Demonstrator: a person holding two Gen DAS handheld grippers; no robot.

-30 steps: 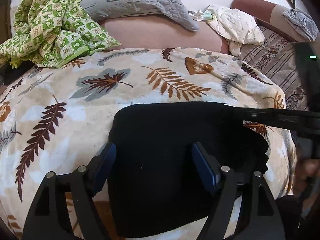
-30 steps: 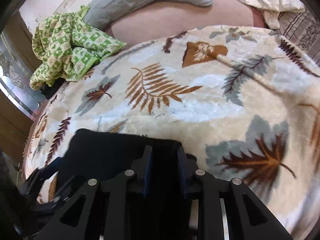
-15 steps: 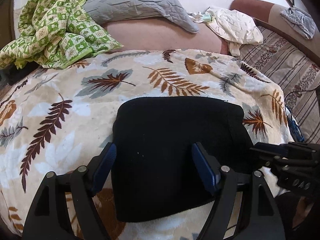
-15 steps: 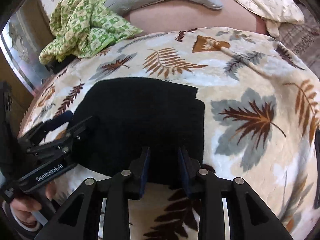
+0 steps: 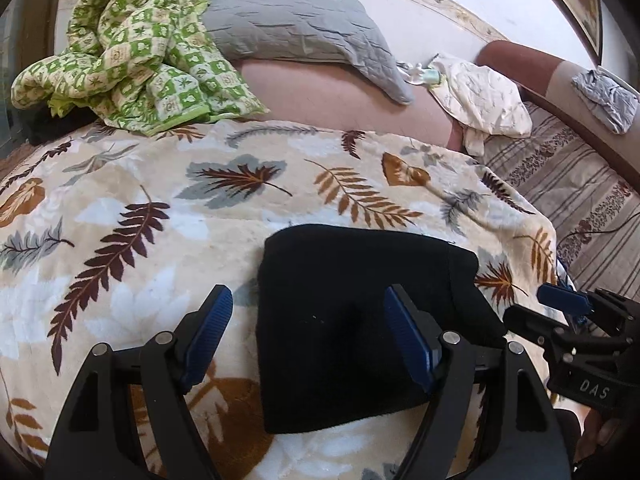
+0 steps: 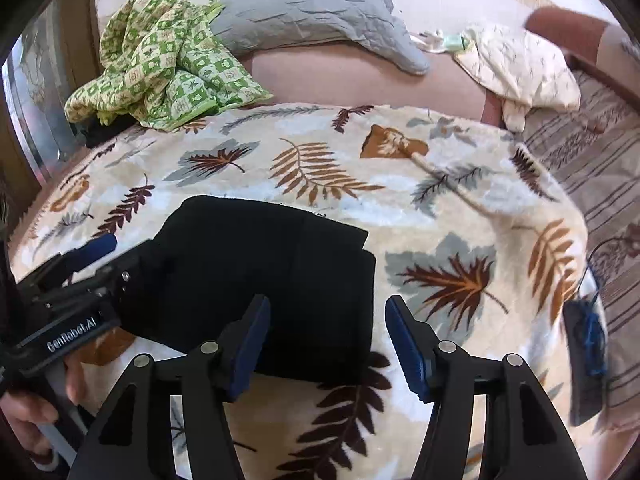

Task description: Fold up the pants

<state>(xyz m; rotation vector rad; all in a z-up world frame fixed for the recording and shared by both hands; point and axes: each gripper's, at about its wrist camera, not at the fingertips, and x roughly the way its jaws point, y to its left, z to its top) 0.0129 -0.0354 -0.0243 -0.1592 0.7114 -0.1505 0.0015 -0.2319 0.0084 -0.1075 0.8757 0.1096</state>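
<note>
Both hand-held grippers, left (image 5: pixel 308 334) and right (image 6: pixel 328 340), wide apart, empty, above folded pants (image 5: pixel 360 320).

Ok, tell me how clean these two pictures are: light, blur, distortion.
Left wrist view: daylight, sharp, strong fisheye bend with dark corners; the black pants show almost no fold detail. Right wrist view: same bend, the cream cloth and upper right edge are smeared, the leaf blanket is crisp.

Black pants (image 5: pixel 352 312) — folded compact, flat on leaf-print blanket (image 5: pixel 168 216).
</note>
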